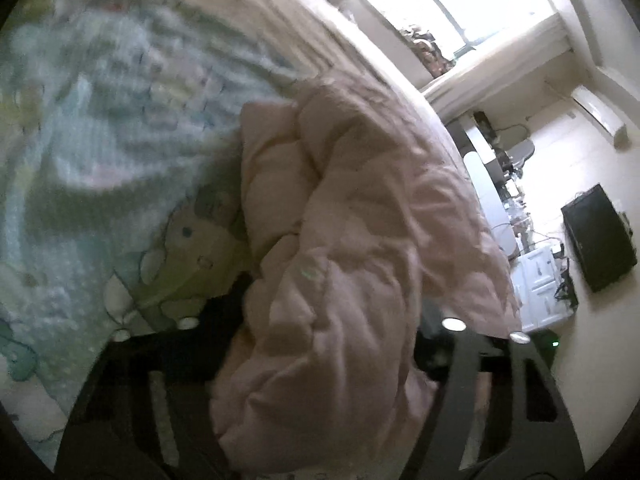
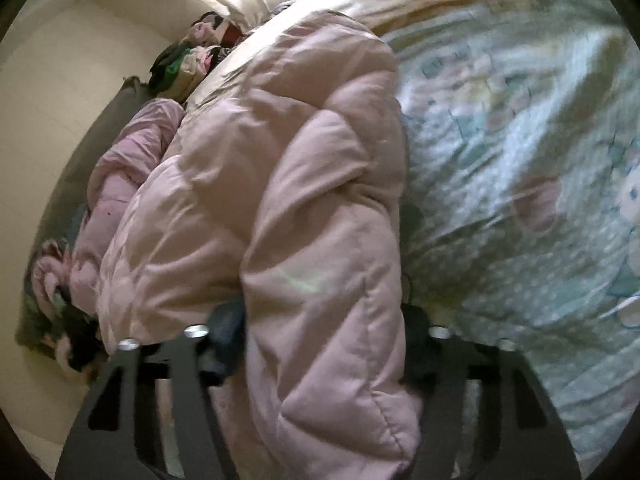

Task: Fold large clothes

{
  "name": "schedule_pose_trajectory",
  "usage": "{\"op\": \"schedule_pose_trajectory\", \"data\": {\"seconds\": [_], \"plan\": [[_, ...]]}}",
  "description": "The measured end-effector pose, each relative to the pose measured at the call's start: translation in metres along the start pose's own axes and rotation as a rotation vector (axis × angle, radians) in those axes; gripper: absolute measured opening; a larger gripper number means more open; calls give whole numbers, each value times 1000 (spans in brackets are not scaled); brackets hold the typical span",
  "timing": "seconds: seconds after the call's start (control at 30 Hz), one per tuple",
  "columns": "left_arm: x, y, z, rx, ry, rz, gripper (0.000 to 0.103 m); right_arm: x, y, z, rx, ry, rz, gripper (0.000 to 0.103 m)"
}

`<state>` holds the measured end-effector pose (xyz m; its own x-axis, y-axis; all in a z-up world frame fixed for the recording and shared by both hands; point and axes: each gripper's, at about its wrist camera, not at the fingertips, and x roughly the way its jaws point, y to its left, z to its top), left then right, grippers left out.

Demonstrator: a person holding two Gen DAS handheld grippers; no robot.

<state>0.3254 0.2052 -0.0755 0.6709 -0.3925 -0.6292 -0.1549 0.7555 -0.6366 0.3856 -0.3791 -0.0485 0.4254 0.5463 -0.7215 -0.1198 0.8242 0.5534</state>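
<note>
Bedding first: a bed [image 1: 80,160] with a pale blue cartoon-print sheet [image 2: 520,160] lies ahead of both tongs and carries everything. On it sits the task's thing, a puffy pink quilted jacket [image 2: 280,160], bunched into a thick ridge that runs forward from the tongs' fingertips and away up the bed. Beyond the right tongs, toward the wall, lie a pink heap [image 2: 132,152] and a pile of mixed clothes [image 2: 188,56]; past the left tongs, off the bed's edge, a black box [image 1: 600,236] sits on the floor.

Each pair of tongs has a fat fold of the jacket between its fingers. The left tongs [image 1: 320,344] are about half closed, with padding bulging out between them; they look pinched on the jacket. The right tongs [image 2: 320,336] stand the same way, half closed on a roll of the jacket. Padding hides the pads, so how firm either hold is I cannot say for sure.

The step looks like gathering one side of the jacket to carry it over. To do it well, both holds should bite the shell fabric, not just squashed filling, which slips. Lift both sides together and level, keep the fabric taut between them, and lay the fold down flat on the sheet rather than dropping it in a lump.
</note>
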Motion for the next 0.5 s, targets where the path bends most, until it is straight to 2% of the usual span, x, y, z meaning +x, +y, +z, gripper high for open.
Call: {"op": "schedule_pose_trajectory", "data": {"seconds": [0.03, 0.1, 0.17, 0.3, 0.43, 0.5], "plan": [[-3, -5, 1, 17, -10, 8, 49, -4, 5, 0, -16, -11, -13, 42], [-16, -24, 3, 78, -53, 26, 42, -16, 20, 0, -59, -42, -39, 37], [-26, -42, 5, 125, -88, 20, 39, -26, 36, -1, -100, -73, -51, 34], [-47, -76, 7, 195, -144, -16, 36, -51, 73, 0, -177, -131, -20, 29], [-67, -108, 3, 295, -185, -10, 35, -75, 119, -3, -296, -170, -10, 27], [-77, -111, -1, 317, -193, -2, 32, -91, 134, -12, -333, -195, 6, 25]]}}
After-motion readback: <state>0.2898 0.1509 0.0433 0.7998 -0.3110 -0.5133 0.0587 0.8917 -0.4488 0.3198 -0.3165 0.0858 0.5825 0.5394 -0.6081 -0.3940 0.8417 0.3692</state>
